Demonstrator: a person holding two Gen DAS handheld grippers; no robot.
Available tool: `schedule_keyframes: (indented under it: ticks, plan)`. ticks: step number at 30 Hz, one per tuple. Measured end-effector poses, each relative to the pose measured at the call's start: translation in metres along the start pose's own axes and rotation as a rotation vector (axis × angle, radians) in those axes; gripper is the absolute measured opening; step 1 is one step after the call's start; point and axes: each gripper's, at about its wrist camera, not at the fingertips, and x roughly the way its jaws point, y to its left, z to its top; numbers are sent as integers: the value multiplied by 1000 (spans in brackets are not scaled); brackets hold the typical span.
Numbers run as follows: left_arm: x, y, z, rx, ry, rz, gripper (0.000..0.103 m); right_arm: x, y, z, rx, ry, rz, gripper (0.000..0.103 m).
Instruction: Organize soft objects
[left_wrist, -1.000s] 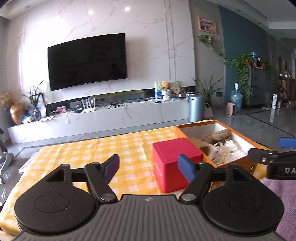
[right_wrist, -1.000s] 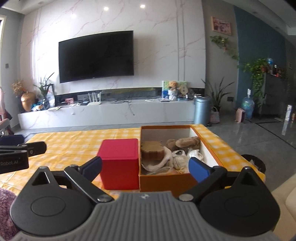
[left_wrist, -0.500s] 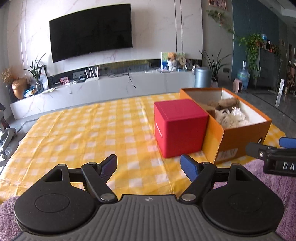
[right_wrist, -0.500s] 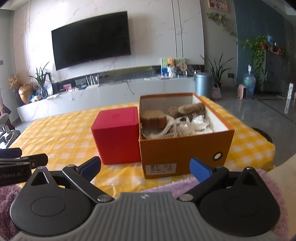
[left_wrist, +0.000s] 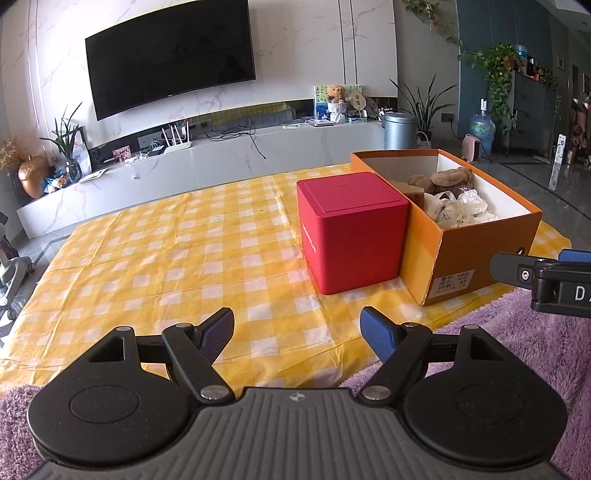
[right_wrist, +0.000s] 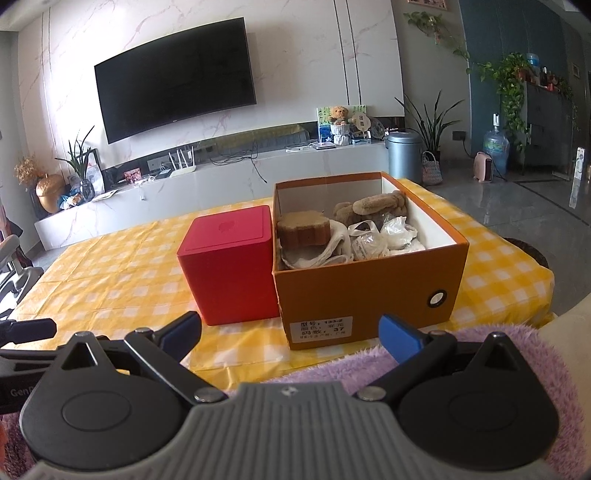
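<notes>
An open orange shoebox (right_wrist: 369, 291) (left_wrist: 476, 258) stands on the yellow checked tablecloth (left_wrist: 184, 258). It holds soft things: a brown plush toy (right_wrist: 373, 206), a brown sponge-like block (right_wrist: 303, 229), white cloth and clear bags (right_wrist: 380, 236). A closed red cube box (right_wrist: 229, 273) (left_wrist: 351, 229) touches its left side. My left gripper (left_wrist: 297, 328) is open and empty, near the table's front edge. My right gripper (right_wrist: 290, 332) is open and empty, in front of the shoebox. The right gripper also shows in the left wrist view (left_wrist: 532, 269).
A purple fluffy fabric (right_wrist: 480, 354) (left_wrist: 535, 343) lies at the table's near edge under both grippers. Beyond the table stand a TV bench (left_wrist: 221, 158), a wall TV (left_wrist: 170, 55), a grey bin (left_wrist: 400, 129) and plants.
Both grippers have risen and tilted down, so the table top, both boxes and the purple fabric show more fully. Both stay open and empty.
</notes>
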Motion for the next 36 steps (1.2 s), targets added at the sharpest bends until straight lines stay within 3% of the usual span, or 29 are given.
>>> schedule_keyframes:
  ticks: [36]
  plan:
    - [-2, -1, 2, 7, 0, 4, 91, 0, -3, 1, 6, -11, -2, 100]
